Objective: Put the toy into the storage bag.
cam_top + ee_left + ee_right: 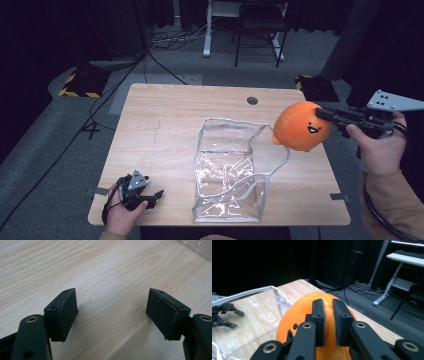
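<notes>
An orange round plush toy (301, 126) with a small black face hangs above the table's right side, next to the upper right corner of a clear plastic bag (230, 170) that stands open on the wood. My right gripper (321, 112) is shut on the plush toy (294, 315), pinching a fold of its fabric between the black pads (319, 315). My left gripper (157, 194) rests low at the table's front left, open, with bare wood between its pads (68, 312).
The wooden table (165, 120) has a round cable hole (252, 100) near its far edge. A chair and desk legs (257, 35) stand on the grey floor beyond, with cables and a yellow-black striped base (80, 82) at the left.
</notes>
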